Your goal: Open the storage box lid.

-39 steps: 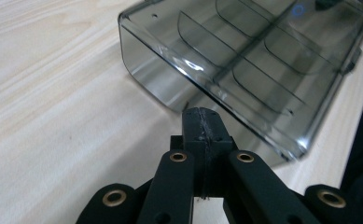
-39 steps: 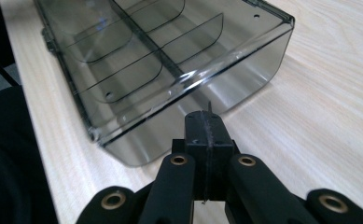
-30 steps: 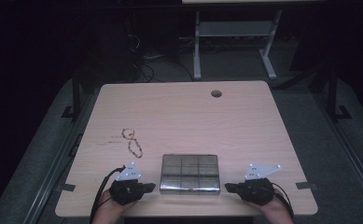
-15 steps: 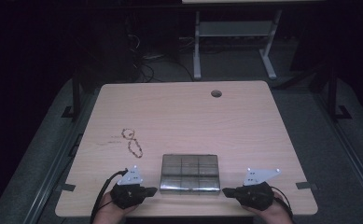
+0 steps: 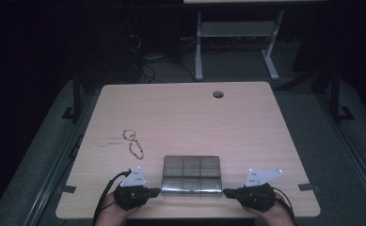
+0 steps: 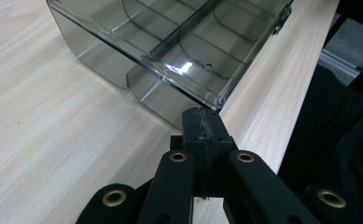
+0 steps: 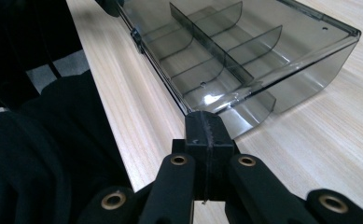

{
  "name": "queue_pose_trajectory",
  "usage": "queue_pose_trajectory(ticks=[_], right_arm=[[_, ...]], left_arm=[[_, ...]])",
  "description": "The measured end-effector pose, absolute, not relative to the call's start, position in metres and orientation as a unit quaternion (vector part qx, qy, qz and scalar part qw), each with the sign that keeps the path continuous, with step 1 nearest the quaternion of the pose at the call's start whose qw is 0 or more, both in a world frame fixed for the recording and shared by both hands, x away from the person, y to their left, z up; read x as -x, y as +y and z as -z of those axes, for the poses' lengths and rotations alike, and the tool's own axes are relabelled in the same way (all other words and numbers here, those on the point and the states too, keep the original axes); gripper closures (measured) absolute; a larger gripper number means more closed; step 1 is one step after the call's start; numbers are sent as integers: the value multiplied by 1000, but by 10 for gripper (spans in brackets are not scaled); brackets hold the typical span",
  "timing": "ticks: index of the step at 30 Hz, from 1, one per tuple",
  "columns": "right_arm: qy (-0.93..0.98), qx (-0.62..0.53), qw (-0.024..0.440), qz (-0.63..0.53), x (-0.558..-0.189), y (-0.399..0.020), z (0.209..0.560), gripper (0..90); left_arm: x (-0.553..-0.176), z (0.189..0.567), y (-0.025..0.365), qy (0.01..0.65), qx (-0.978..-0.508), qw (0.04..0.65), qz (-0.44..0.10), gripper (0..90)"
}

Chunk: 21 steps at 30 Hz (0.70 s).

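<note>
**Compartment box flanked by two closed grippers at the near table edge**

One beaded chain [image 5: 133, 142] lies loose on the left half of the table [image 5: 246, 122], well apart from everything else.

The left gripper [image 5: 156, 191] rests low on the table at the near edge, its body level and its tip aimed rightward at the near left corner of the box. Its jaws are pressed fully together with nothing between them. In the left gripper view the closed tip [image 6: 202, 122] sits just at the box corner; actual contact cannot be confirmed.

One clear smoked-plastic compartment box [image 5: 191, 174] sits centred near the front edge — between the two grippers. Its long axis runs left to right, parallel to the table's near edge, and it lies flat. Six compartments are visible through the top, arranged in two rows of three.

The right gripper [image 5: 227, 192] mirrors the left — level, low, its tip aimed leftward at the near right corner of the box. Its jaws are likewise fully closed and empty. The right gripper view places the tip [image 7: 206, 123] just at that corner.

One hand holds each gripper, both entering from the near edge.
</note>
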State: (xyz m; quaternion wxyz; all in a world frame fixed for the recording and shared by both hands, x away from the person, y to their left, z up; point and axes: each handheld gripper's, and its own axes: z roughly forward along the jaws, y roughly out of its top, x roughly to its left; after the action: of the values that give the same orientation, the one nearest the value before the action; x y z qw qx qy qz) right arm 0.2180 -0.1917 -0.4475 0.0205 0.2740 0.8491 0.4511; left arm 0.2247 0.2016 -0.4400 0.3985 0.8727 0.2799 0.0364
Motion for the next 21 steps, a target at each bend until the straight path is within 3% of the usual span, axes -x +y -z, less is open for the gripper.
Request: queue_pose_trajectory(ticks=[21], right_arm=[[852,-273,22,-446,-220,-190,447,900]], left_arm=[[-226,441,203,279,-871,403,-28,899]])
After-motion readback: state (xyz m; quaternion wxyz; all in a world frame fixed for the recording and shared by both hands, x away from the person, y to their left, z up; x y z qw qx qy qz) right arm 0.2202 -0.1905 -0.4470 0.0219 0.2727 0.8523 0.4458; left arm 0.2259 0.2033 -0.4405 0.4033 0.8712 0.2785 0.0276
